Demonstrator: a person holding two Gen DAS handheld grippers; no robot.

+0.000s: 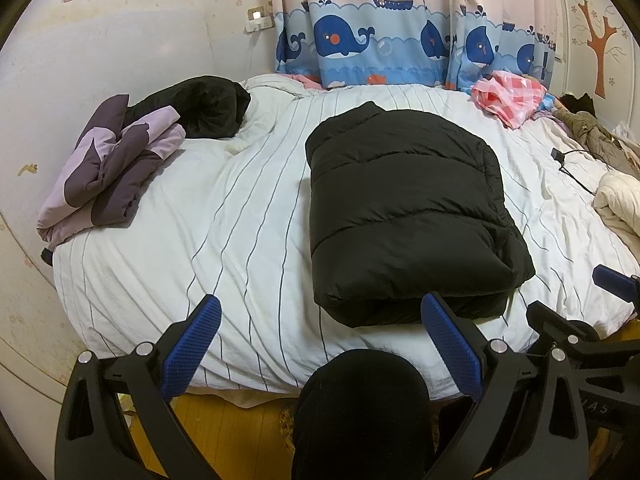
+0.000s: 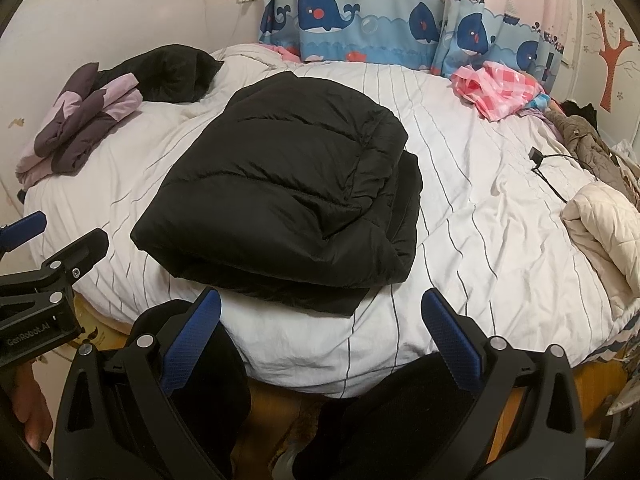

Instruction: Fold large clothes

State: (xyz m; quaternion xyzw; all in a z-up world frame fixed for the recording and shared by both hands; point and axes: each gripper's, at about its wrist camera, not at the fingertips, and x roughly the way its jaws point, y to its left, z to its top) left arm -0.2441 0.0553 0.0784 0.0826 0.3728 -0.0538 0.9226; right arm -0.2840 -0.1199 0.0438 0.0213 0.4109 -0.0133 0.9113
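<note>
A black puffer jacket (image 1: pixel 404 208) lies folded into a thick rectangle on the white striped bed (image 1: pixel 224 216). It also shows in the right wrist view (image 2: pixel 288 192), left of centre. My left gripper (image 1: pixel 320 312) is open and empty, held over the bed's near edge just in front of the jacket. My right gripper (image 2: pixel 320 308) is open and empty, also at the near edge, just short of the jacket's front fold. Neither gripper touches the jacket. The right gripper's body shows at the right edge of the left wrist view (image 1: pixel 580 336).
A folded purple jacket (image 1: pixel 112 168) and a black garment (image 1: pixel 200 104) lie at the bed's far left. A pink checked cloth (image 1: pixel 508 96) lies at the back right. A cream quilted garment (image 2: pixel 604 224), a brown coat (image 2: pixel 588 148) and a black cable (image 2: pixel 548 172) lie at the right. Whale-print curtains (image 1: pixel 384 36) hang behind.
</note>
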